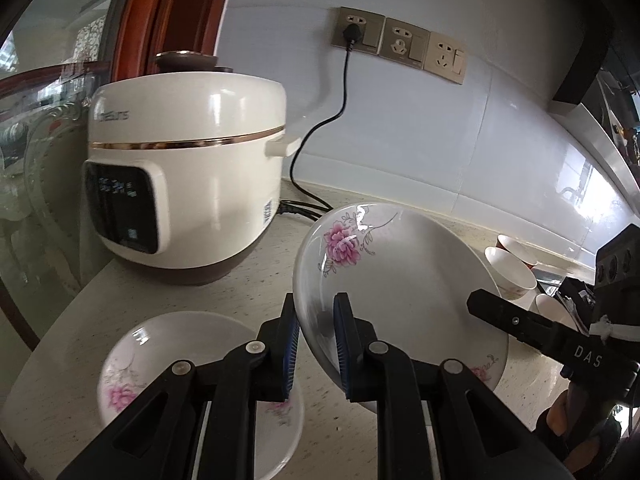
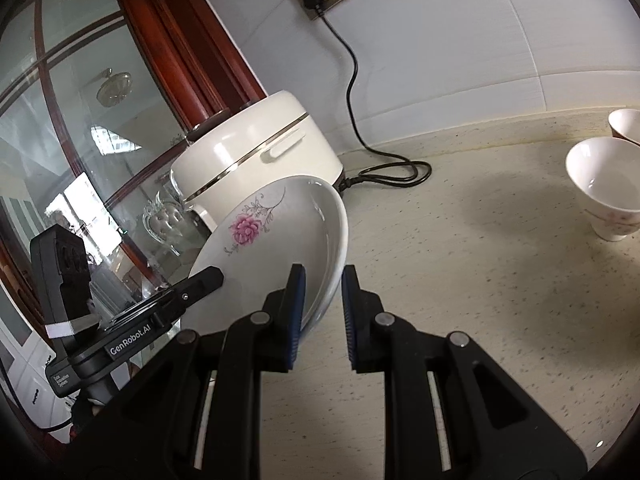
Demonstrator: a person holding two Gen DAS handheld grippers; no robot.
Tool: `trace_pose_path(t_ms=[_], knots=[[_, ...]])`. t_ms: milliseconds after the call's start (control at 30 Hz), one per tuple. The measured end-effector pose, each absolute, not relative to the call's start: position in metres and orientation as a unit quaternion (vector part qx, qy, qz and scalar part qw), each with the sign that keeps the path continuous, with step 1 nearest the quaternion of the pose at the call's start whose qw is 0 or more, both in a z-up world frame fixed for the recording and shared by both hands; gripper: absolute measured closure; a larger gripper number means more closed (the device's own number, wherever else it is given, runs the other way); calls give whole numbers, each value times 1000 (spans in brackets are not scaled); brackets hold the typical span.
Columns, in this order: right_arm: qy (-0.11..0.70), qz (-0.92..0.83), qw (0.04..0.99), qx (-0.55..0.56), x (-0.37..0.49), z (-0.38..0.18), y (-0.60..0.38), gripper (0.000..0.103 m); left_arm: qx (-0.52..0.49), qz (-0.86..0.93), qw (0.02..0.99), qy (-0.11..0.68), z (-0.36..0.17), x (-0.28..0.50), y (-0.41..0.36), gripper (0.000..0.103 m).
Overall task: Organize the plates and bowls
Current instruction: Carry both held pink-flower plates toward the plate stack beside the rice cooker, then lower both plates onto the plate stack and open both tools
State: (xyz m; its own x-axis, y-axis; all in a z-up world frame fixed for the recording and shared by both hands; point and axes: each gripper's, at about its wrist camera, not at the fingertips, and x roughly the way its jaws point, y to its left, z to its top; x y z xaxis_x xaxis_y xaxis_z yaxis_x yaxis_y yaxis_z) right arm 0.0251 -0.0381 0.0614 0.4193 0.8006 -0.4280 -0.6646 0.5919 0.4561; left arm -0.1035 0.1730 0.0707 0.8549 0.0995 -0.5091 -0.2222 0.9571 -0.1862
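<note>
Left wrist view: the left tool (image 1: 316, 344) clamps the flowered plate's (image 1: 384, 264) rim, tilted above the worktop (image 1: 224, 300), beside a second plate (image 1: 172, 344).

Right wrist view: the right tool (image 2: 322, 312) pinches the opposite rim. Likely next: stacking, lowering level.
</note>
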Motion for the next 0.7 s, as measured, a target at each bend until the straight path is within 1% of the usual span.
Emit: trace_pose_path(t_ms=[367, 700], knots=[[329, 455, 822, 98, 0, 58, 15, 81, -139, 118, 950, 254, 66, -143, 217, 85], [357, 460, 810, 73, -17, 44, 60, 81, -149, 152, 940, 266, 56, -161, 254, 85]])
